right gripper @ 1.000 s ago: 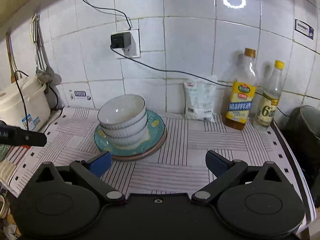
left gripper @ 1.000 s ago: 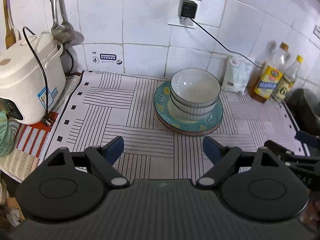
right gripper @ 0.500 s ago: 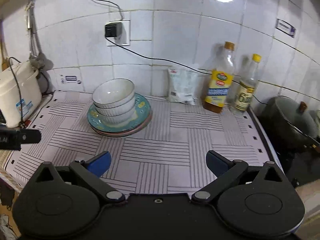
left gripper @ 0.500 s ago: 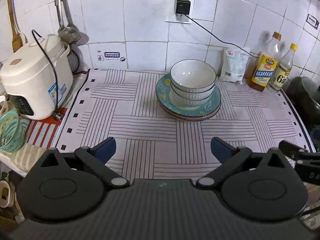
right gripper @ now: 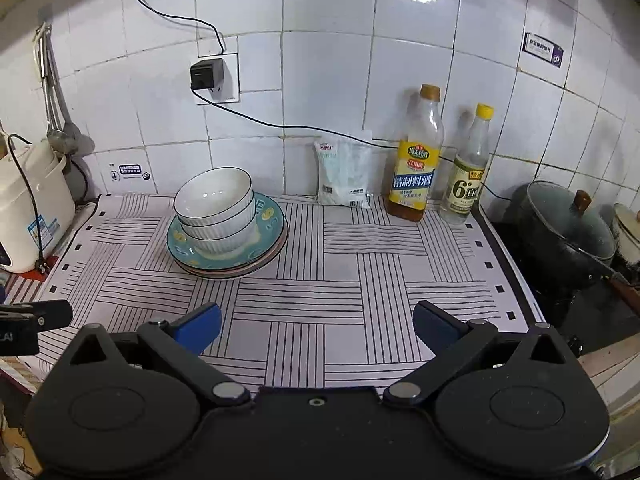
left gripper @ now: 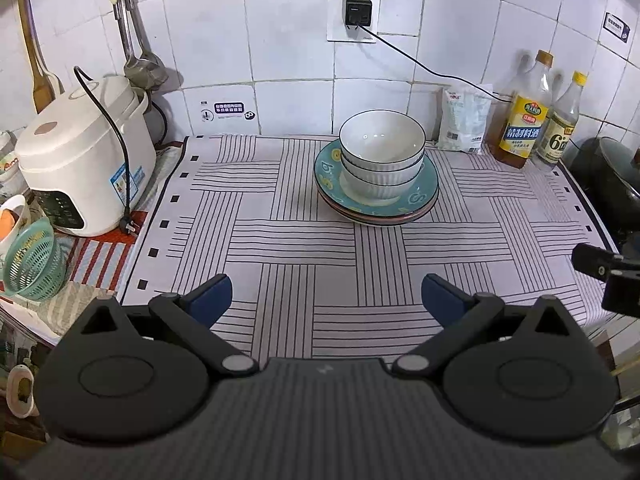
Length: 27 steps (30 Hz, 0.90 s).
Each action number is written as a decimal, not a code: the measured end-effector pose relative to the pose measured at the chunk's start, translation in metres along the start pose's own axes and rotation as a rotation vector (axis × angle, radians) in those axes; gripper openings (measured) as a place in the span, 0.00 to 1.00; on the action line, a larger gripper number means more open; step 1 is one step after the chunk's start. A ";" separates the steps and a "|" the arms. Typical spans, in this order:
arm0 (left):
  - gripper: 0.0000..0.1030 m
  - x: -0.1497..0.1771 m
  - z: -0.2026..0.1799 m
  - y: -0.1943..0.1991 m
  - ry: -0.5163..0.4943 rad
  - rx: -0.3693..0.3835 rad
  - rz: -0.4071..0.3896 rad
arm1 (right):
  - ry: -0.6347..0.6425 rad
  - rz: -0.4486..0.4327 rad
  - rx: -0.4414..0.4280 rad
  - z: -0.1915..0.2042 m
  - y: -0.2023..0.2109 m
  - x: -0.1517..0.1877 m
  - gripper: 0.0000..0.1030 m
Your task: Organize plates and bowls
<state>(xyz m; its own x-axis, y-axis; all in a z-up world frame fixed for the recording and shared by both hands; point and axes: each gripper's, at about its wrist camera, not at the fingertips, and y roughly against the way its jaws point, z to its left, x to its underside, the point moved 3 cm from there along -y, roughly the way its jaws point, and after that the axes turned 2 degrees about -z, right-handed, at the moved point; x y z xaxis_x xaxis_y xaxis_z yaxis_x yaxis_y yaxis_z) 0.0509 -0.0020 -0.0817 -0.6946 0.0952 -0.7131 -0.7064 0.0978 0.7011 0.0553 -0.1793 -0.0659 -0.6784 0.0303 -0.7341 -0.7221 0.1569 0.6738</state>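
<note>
Nested white ribbed bowls sit on a stack of plates, the top one teal with yellow marks, at the back middle of the striped mat. The stack also shows in the right wrist view, bowls on the teal plate. My left gripper is open and empty, held over the mat's near edge, well short of the stack. My right gripper is open and empty, also over the near edge, with the stack ahead to its left.
A white rice cooker and a green basket stand at the left. A white packet, two bottles and a black lidded pot stand at the right. A cable runs along the tiled wall.
Both grippers have pulled back and up from the stack, which now looks smaller and farther. The bowls and plates have not moved. Both grippers stay open.
</note>
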 end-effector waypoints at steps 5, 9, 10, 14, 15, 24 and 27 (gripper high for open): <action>1.00 0.002 0.002 0.005 0.009 0.001 -0.007 | 0.001 -0.003 0.007 0.004 0.002 0.004 1.00; 1.00 0.005 0.003 0.009 0.017 0.005 -0.018 | 0.006 -0.015 0.012 0.004 0.005 0.007 1.00; 1.00 0.006 0.003 0.010 0.017 0.006 -0.021 | 0.011 -0.020 0.019 0.004 0.006 0.008 1.00; 0.99 0.009 0.003 0.012 0.015 0.003 -0.030 | 0.026 -0.027 0.021 0.004 0.006 0.012 1.00; 0.99 0.010 0.003 0.012 0.014 0.002 -0.034 | 0.031 -0.029 0.017 0.004 0.007 0.014 1.00; 0.99 0.017 0.007 0.016 0.009 -0.043 -0.103 | 0.023 -0.056 0.000 0.002 0.009 0.019 1.00; 0.99 0.021 0.007 0.015 0.004 -0.050 -0.107 | 0.039 -0.070 0.014 0.003 0.009 0.021 1.00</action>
<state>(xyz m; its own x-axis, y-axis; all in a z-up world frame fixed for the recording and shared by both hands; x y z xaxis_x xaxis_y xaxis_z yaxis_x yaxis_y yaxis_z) 0.0264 0.0081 -0.0858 -0.6153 0.0833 -0.7839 -0.7823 0.0580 0.6202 0.0346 -0.1740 -0.0757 -0.6316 -0.0199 -0.7751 -0.7659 0.1714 0.6197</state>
